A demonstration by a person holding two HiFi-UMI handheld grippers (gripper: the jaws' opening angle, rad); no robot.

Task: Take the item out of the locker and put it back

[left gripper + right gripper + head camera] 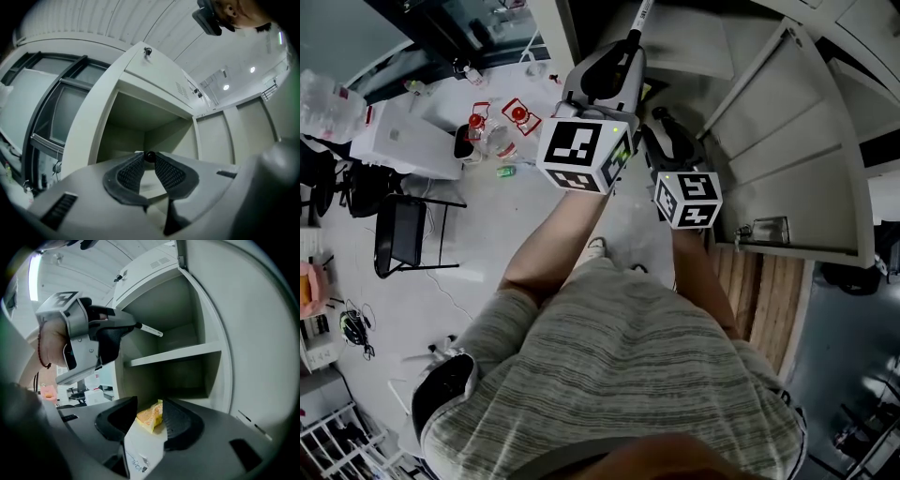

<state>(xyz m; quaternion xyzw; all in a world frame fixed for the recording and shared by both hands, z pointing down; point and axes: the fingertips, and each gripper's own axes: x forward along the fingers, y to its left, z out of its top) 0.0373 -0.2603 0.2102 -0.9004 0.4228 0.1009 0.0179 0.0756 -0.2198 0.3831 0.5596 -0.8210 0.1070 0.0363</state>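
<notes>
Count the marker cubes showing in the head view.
2. One cube sits on the left gripper, near top centre; the other cube is on the right gripper, just lower right of it. None looks hidden.

head view: 2 marker cubes (581, 150) hide the jaws beneath. left gripper view: the thin rod (149, 156) is seen end-on, so only its dark tip shows. right gripper view: the right gripper (149, 402) covers part of the yellow packet (147, 417); the print on the label (139, 451) is too small to read.

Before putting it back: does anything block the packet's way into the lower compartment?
Nothing visible. The yellow packet in the right gripper faces the open lower compartment; the left gripper and its stick are higher, off that path.
</notes>
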